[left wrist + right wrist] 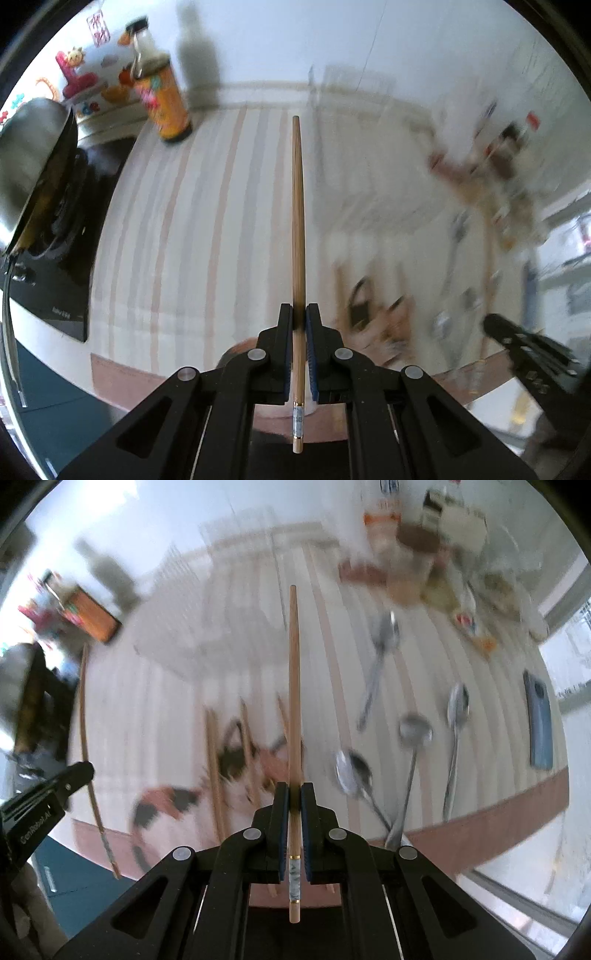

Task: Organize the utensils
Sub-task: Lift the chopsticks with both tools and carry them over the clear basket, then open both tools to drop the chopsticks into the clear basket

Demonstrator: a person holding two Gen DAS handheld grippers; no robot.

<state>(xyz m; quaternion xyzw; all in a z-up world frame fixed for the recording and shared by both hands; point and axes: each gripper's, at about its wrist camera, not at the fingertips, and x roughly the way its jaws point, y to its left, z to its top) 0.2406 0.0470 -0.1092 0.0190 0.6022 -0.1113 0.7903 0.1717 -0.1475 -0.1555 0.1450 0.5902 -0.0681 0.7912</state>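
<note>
You hold one wooden chopstick (pixel 298 221) clamped in your left gripper (pixel 299 321), a second chopstick (pixel 294 686) in your right gripper (pixel 294 797), both sticking fwd past the tips, above the striped cloth (pixel 184 221). Spoons (pixel 380 664) lie ahead-right of the right gripper. Step: pickup done, carry underway. Next, probably: pair them w/ tips aligned.

Right of the orange bottle (pixel 168 99), the far clutter (pixel 491 177) on the counter (pixel 221 221) is smeared past telling. The pan (pixel 33 166) is cut by the left edge. In the right wrist view the spoons (pixel 384 653) and loose chopsticks (pixel 214 768) are blurred, and their lower ends hide behind the fingers (pixel 280 812).
</note>
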